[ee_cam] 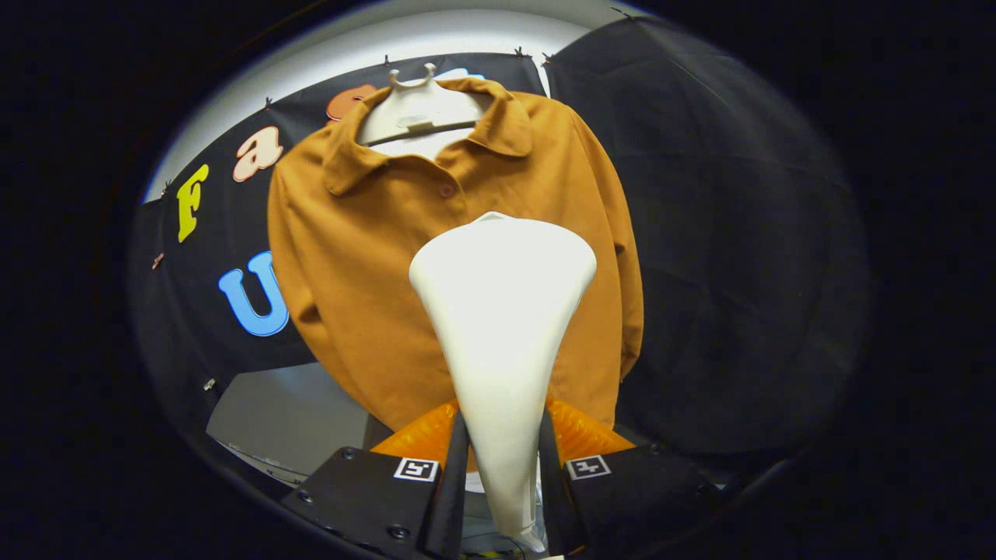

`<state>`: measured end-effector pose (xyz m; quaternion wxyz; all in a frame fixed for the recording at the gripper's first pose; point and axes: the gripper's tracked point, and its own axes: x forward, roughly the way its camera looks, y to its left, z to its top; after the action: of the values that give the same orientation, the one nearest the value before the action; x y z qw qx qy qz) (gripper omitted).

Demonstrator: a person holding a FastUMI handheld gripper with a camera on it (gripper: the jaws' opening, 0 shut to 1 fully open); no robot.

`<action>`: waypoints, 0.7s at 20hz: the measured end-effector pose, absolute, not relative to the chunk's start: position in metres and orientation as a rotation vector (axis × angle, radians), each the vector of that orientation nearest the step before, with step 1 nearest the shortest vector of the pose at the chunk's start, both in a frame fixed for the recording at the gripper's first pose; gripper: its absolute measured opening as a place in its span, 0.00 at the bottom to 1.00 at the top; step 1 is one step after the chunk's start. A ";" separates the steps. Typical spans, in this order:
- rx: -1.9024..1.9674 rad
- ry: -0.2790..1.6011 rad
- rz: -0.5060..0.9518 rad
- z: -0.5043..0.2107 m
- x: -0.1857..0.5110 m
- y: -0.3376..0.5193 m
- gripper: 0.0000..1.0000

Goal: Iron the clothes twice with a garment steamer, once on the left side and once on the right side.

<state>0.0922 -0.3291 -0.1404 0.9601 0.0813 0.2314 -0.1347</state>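
We see the gripper [502, 467] clamped on the white steamer [502, 311], its head raised before the brown shirt [373, 272] on its hanger [424, 105]; a pass appears underway, and next we would stroke along one side.

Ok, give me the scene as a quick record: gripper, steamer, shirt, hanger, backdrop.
gripper: both fingers pressed on the steamer's narrow neck
steamer: white, held upright between the fingers, wide head up and facing the shirt
shirt: brown, collared, hanging beyond the steamer, buttoned at the front
steamer position: in front of the shirt's middle; contact with the cloth cannot be told
hanger: white, inside the collar
backdrop: black cloth behind the shirt
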 end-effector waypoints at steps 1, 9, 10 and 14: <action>0.152 0.449 -0.252 -0.130 0.095 -0.314 0.45; 0.098 0.303 -0.057 -0.062 0.100 -0.186 0.45; 0.093 0.293 -0.034 -0.059 0.099 -0.170 0.44; 0.089 0.281 0.054 -0.048 0.100 -0.107 0.44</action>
<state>0.0997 -0.1066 -0.0477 0.9888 0.0443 0.1401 0.0270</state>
